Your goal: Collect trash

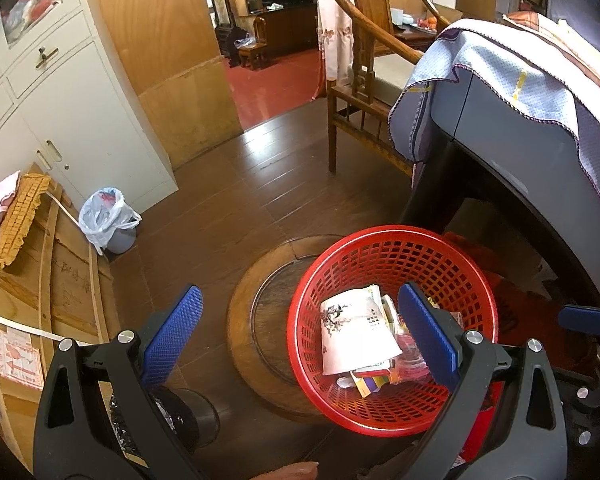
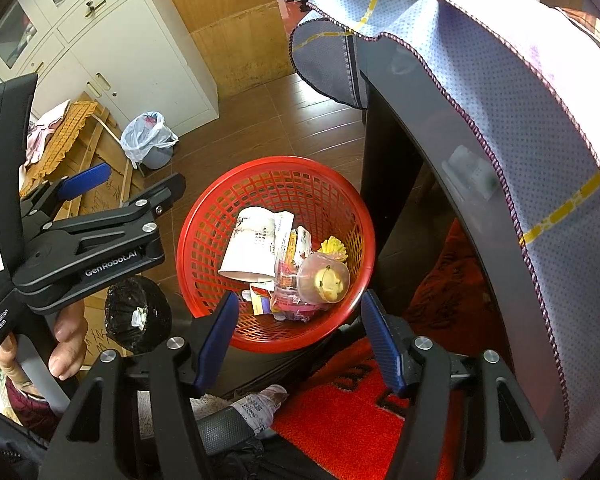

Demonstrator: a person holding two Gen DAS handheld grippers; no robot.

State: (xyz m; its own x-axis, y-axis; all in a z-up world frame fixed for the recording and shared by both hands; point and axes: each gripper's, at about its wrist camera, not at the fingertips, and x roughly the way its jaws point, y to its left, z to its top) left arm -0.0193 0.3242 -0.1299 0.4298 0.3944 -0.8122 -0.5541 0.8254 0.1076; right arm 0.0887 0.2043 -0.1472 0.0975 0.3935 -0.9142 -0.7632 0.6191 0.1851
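Below my two claws, on a round wooden stool (image 1: 260,344), sits the red basket (image 2: 276,332) with the trash already in it: a white paper cup (image 2: 248,248) lying on its side, some small wrappers (image 2: 288,244), and a clear plastic cup (image 2: 324,278) with something yellow inside. The paper cup's long axis runs roughly from the near rim toward the far left, mouth toward me.

My right claw (image 2: 298,340) hangs straight over the basket's near rim, pads about half apart and holding nothing; the trash lies just ahead of it and below. My left claw (image 1: 300,332) is spread wider, also empty, and sits off to the basket's left, so only its right pad overlaps the basket. I judge the right one the nearer and better lined up for reaching in or taking the rim.

A black-lined bin (image 2: 138,314) stands just left of the stool, near my left hand (image 2: 66,340), and a second bin with a white bag (image 2: 150,138) is well apart by the white cabinet (image 2: 148,40). A table with a blue cloth (image 2: 500,100) rises at the right.

The right view alone shows the plastic cup and the red mat (image 2: 340,412) underfoot. The left view alone shows the stool beneath the basket and the wooden chair (image 1: 364,80) beyond.
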